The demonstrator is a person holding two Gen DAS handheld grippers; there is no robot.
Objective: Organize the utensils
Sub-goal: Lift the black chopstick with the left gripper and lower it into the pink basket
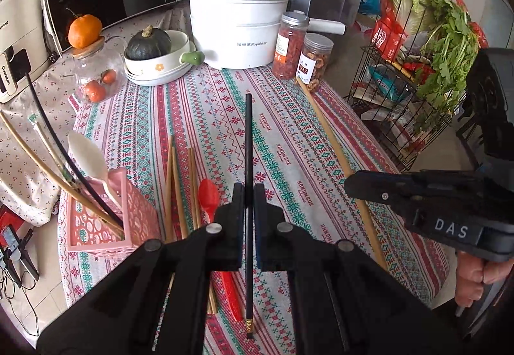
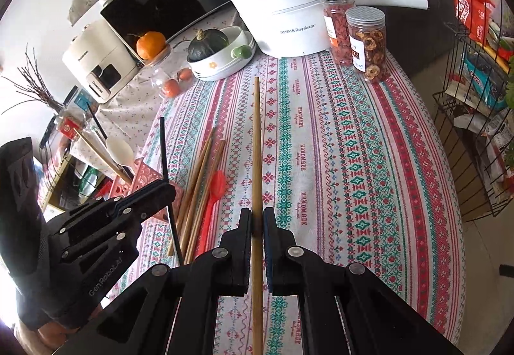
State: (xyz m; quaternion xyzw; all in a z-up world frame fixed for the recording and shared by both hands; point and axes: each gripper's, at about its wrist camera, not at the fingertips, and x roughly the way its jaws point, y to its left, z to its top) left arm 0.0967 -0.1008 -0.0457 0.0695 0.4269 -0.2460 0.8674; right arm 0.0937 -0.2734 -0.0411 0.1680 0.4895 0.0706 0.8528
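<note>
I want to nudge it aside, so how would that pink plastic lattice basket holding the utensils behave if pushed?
The pink plastic lattice basket is probably light. The long chopsticks and white spoon lean out one side, so it may tip. It might drag on the cloth.

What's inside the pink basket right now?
The pink basket holds a white spoon, a black chopstick and bamboo chopsticks, all leaning out. Its bottom is hidden.

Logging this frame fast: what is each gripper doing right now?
Left gripper: closed on the black chopstick.
Right gripper: closed on the bamboo chopstick.
</note>
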